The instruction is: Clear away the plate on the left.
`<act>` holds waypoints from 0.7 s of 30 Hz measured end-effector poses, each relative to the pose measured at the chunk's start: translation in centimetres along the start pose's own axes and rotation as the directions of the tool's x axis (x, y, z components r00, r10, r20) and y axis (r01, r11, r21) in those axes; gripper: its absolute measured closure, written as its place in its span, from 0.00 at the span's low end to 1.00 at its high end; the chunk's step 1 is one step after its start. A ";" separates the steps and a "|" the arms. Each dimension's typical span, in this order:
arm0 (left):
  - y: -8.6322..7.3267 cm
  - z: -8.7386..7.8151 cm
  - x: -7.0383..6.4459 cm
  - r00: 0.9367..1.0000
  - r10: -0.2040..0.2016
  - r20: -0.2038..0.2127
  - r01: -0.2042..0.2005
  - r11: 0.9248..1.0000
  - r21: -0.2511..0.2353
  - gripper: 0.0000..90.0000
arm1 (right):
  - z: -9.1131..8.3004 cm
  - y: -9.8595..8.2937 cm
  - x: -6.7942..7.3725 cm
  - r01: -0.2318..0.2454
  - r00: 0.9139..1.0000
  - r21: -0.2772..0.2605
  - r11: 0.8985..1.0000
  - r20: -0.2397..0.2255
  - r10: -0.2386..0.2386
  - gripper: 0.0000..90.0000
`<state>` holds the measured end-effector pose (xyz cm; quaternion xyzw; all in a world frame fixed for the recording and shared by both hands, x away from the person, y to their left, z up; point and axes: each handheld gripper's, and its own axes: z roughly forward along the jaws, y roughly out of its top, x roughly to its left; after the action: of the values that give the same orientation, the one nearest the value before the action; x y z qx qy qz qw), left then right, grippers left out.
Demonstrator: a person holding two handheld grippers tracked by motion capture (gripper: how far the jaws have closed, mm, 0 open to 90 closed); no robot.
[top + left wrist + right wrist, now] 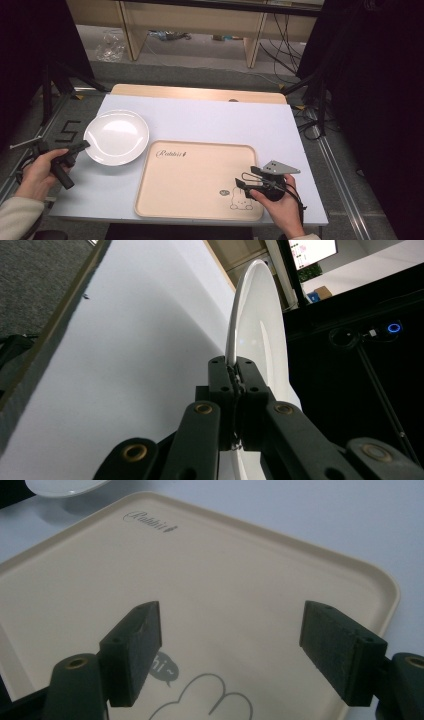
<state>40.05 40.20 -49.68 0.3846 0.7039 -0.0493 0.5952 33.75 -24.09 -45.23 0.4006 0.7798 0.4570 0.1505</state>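
A person sits at a white-topped table, seen from above, holding a claw tool in each hand.

At the left of the frame, the left claw is closed on the near-left rim of a white plate. The plate lies on the table in the left half of the frame, just beside the upper left corner of a beige tray. In the left gripper view, the two black jaws are pressed together on the plate's thin edge, which rises from them towards the top of the frame.

The tray lies flat in the lower centre of the high view, with a script logo near its upper left corner and a cartoon rabbit drawn at its lower right.

The right claw is at the lower right of the frame, over the tray's lower right part near the rabbit drawing. In the right gripper view its jaws stand wide apart with nothing between them, and the tray surface lies beneath.
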 end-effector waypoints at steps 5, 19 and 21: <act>-0.1 -0.1 -0.4 1.000 0.008 0.015 -0.008 1.000 0.000 0.97 | -0.2 0.1 -0.1 0.018 1.000 0.017 1.000 0.006 -0.018 0.29; -0.9 0.3 -1.5 0.998 -0.008 0.060 0.007 1.000 0.016 0.97 | 0.1 0.0 -0.2 0.009 1.000 -0.001 1.000 -0.015 -0.009 0.29; -1.1 0.4 -1.6 0.998 -0.002 0.061 0.001 1.000 0.021 0.97 | 0.1 0.0 -0.2 0.007 1.000 -0.002 1.000 -0.014 -0.007 0.29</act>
<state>39.73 38.46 -48.79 0.3886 0.6851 -0.0686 0.6123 33.90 -24.18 -45.27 0.3943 0.7818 0.4602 0.1469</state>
